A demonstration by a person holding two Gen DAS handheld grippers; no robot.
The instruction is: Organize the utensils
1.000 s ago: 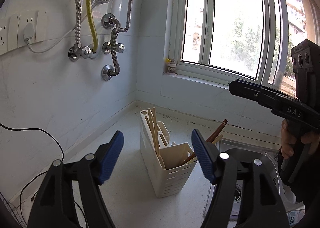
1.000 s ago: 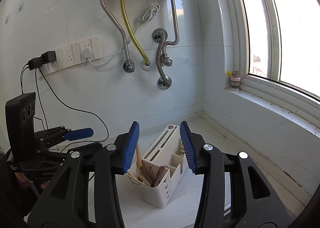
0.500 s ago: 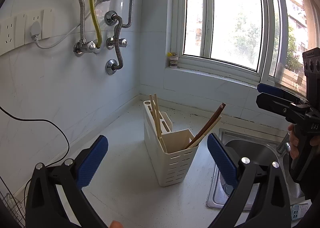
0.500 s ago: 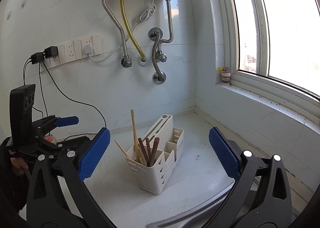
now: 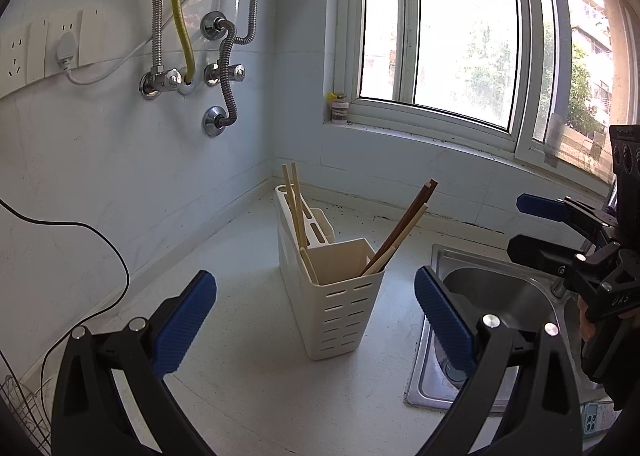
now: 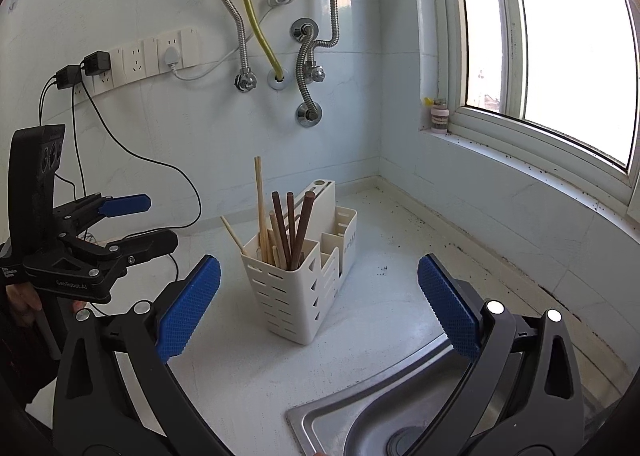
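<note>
A cream slotted utensil holder stands upright on the white counter. Several chopsticks, pale and dark brown, stick up from its front compartment; in the left wrist view some chopsticks lean right and two stand at the back. My left gripper is open, short of the holder, with nothing between its blue pads. My right gripper is open too, with nothing held and the holder a little beyond it. Each gripper shows in the other's view, the right gripper at the right edge and the left gripper at the left.
A steel sink lies right of the holder. Hoses and valves hang on the tiled wall under a water heater. Sockets with black cables are at left. A small jar sits on the window sill.
Both grippers' jaws have spread wide from a narrower gap. Both pulled back from the holder, which now sits smaller and clear of the pads, with the chopsticks left standing in it.
</note>
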